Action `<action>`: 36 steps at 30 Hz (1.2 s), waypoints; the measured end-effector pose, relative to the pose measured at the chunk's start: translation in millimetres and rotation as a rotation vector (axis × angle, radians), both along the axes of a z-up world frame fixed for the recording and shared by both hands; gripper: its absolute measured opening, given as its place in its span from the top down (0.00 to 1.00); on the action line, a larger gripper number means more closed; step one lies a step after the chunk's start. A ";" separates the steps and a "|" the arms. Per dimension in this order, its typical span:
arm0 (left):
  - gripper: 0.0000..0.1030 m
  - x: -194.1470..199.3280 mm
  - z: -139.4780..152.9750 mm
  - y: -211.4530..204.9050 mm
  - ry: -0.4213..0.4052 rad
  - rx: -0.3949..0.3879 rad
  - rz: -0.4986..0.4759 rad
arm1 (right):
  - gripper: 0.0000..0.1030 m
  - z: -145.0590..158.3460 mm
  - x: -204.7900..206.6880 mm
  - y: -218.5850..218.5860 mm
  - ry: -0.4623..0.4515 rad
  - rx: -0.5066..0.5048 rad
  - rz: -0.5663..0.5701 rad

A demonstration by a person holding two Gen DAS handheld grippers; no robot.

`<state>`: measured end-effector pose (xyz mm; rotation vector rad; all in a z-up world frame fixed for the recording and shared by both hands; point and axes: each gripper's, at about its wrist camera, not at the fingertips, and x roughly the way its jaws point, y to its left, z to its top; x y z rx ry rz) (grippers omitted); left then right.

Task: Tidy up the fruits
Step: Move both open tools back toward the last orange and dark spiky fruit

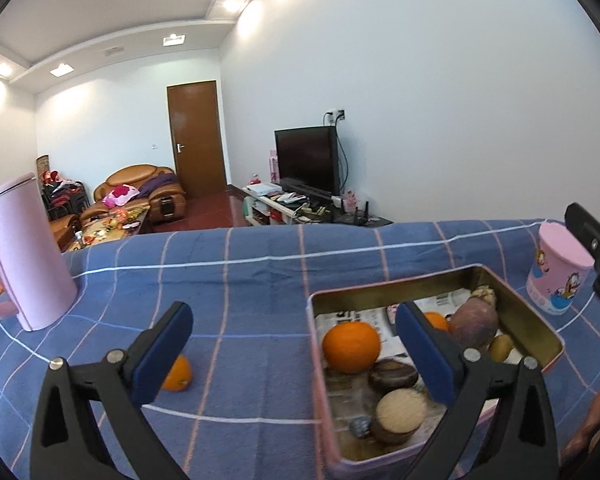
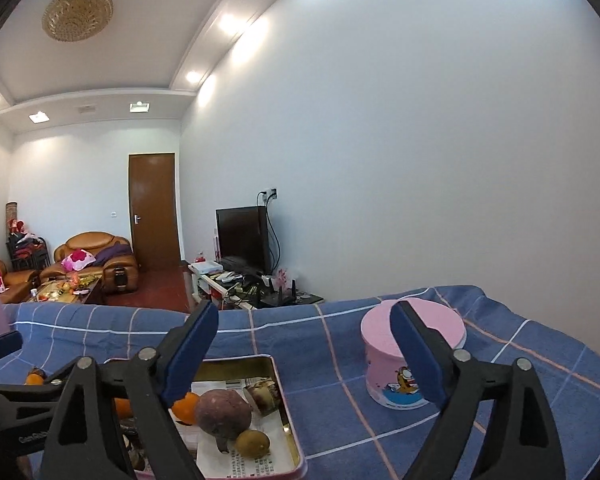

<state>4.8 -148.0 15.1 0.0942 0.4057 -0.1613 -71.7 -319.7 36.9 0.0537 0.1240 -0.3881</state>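
Both your hand-held grippers hang spread and empty, the left hand-held gripper [image 1: 294, 354] and the right hand-held gripper [image 2: 304, 356]. One orange [image 1: 177, 374] lies on the table left of the tin [image 1: 512, 290] holding the other fruit. Judging by that, it goes next: lower the left jaws around it.

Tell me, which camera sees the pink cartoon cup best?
The right wrist view: the pink cartoon cup sits big and near the middle, though one blue finger covers part. The left wrist view shows it small at the right edge.
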 end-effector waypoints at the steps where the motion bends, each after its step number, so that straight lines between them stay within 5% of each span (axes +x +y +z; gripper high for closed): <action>1: 0.00 0.3 -0.5 1.1 0.006 0.001 0.001 | 0.13 -0.4 -0.3 -1.9 0.003 0.009 -0.001; 12: 0.00 -10.1 -3.6 14.3 0.027 -0.014 -0.022 | 0.13 -5.7 -4.6 -8.2 0.059 0.116 -0.040; 36: 0.00 -27.9 -6.3 59.4 0.064 -0.054 -0.036 | 0.13 -6.6 -31.5 56.9 0.104 0.123 -0.057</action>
